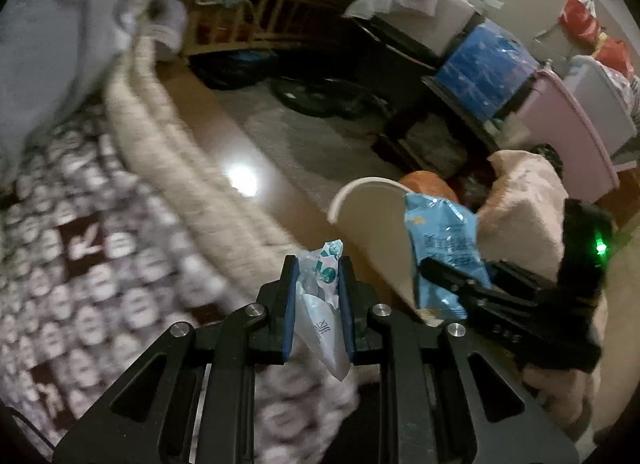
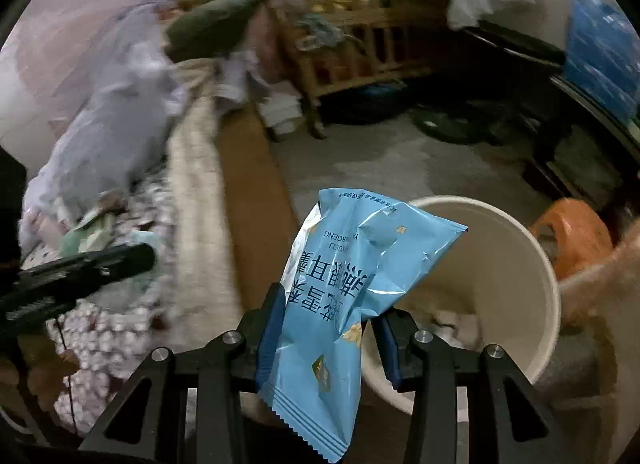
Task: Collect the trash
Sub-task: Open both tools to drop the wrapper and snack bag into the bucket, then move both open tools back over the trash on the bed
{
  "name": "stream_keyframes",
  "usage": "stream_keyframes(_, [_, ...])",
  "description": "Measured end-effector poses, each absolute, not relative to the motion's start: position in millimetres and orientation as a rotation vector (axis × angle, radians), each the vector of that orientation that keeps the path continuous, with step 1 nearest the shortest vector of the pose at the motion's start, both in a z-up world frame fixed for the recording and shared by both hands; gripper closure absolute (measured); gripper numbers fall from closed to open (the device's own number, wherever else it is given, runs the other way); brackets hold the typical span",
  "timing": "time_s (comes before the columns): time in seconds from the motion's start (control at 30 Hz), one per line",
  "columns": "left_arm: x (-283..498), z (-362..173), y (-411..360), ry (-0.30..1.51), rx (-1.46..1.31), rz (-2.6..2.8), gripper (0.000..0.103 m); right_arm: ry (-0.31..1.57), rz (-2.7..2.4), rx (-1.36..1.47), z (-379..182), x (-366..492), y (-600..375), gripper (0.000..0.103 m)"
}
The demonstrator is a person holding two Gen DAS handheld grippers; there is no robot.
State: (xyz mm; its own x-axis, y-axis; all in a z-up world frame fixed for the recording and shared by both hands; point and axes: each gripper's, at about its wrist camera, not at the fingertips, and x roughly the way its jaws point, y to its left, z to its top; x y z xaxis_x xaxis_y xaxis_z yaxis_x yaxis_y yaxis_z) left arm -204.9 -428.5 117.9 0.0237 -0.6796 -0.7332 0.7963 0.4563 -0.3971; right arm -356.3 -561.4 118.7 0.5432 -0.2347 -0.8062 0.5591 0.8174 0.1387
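Two pieces of trash are being carried at once, one per gripper.

Left wrist view: the left gripper [image 1: 318, 304] is pinching a crumpled white plastic wrapper with green print [image 1: 320, 300], blue pads nearly together on it, tail hanging below the fingers. Under it, a brown-and-white patterned bedspread [image 1: 80, 264] and a beige woven mat edge [image 1: 180, 167], both blurred. To the right, the right gripper [image 1: 456, 284] is showing side-on, clamping a light blue crinkled foil snack bag [image 1: 444, 240]. Behind that bag, the rim of a round cream plastic bin [image 1: 360, 191] is peeking out, beside a pink fluffy sleeve [image 1: 524, 199].

Right wrist view: the right gripper [image 2: 326, 328] is gripping the blue bag [image 2: 352, 264] at mid-length, fingers partly apart with the bag filling the gap. The bag is hanging in front of the cream bin [image 2: 532, 272], over its near-left rim; something pale is lying inside. An orange plastic stool [image 2: 576, 236] is sitting just beyond the bin. The left gripper [image 2: 80, 268] is showing far left, over the bedspread.

Step, judging: transport to bin, drop pending. Next move calls for centring the blue bag over the bin mouth and opening the fingers, then bringing the white wrapper across to follow.
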Motion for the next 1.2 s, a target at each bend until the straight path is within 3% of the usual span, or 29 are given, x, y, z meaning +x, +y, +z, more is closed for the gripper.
stream_keyframes(0.53, [-230.9, 104.1, -513.7, 1.130, 0.108, -1.300, 0.083, 0.918, -0.638, 0.502, 83.6, -391.4, -628.7, 0.060])
stream_keyframes(0.67, [-233.7, 103.1, -520.4, 1.135, 0.088, -1.317, 0.050, 0.923, -0.678, 0.475, 79.3, -391.0, -634.6, 0.056])
stream_keyframes(1.2, [-219.2, 114.6, -479.6, 1.039, 0.135, -1.159, 0.049, 0.897, -0.644, 0.533, 83.9, -388.8, -620.3, 0.052])
